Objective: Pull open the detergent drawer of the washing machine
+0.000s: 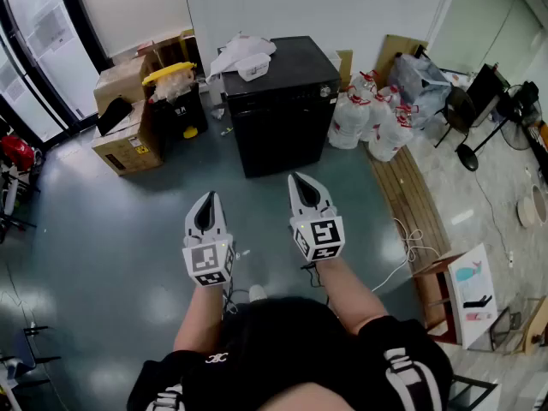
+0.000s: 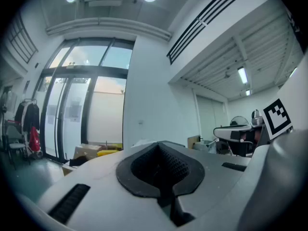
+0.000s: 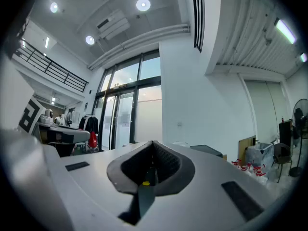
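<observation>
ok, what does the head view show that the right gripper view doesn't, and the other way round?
Head view only: the cardboard boxes, the person's forearms, the front of the black washing machine. Right gripper view only: ceiling lights, tall glass doors, an upper railing. Both: the machine's top, the water jugs beside it, and the right tool, shut and empty.

Cardboard boxes (image 1: 128, 139), water jugs (image 1: 349, 122) on grey floor (image 1: 103, 229) near white wall (image 1: 342, 7).
</observation>
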The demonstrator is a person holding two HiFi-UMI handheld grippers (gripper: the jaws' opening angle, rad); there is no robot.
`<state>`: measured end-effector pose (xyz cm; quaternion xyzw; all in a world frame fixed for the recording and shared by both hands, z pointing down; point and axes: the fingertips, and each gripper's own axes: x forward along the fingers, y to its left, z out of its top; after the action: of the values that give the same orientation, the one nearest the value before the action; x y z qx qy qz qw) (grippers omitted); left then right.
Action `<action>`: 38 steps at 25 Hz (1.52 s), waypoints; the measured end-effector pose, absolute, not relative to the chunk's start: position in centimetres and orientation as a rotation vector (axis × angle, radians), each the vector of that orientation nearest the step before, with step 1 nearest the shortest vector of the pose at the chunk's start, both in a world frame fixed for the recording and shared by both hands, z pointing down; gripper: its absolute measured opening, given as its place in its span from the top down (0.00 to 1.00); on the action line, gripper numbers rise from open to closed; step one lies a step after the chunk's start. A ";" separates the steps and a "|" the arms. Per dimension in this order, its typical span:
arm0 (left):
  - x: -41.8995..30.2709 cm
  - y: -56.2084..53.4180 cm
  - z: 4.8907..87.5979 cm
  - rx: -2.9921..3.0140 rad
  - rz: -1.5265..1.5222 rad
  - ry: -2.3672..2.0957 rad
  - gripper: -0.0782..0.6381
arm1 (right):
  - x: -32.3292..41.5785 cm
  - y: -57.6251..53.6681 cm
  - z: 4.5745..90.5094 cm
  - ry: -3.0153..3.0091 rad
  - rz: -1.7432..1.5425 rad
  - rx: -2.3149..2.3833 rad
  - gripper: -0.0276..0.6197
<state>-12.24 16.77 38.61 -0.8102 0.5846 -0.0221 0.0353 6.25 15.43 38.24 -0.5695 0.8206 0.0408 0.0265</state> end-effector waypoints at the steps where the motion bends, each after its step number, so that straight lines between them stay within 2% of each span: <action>1: -12.2 16.8 38.4 -2.477 -0.067 1.797 0.89 | 6.4 15.5 38.3 2.521 0.122 -1.773 0.96; 11: -12.9 16.4 38.3 -2.491 -0.067 1.774 0.89 | 5.6 14.9 38.7 2.481 0.106 -1.823 0.96; 26: -18.3 11.7 40.0 -2.576 -0.057 1.729 0.89 | 0.1 11.2 39.4 2.466 0.117 -1.892 0.96; 38: -17.2 6.6 40.5 -2.606 -0.092 1.645 0.89 | 0.2 6.1 40.5 2.431 0.072 -1.893 0.96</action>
<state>-17.24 6.59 40.45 -0.8449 0.5333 -0.0297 0.0290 0.15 6.05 40.46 -0.6138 0.7885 0.0235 0.0298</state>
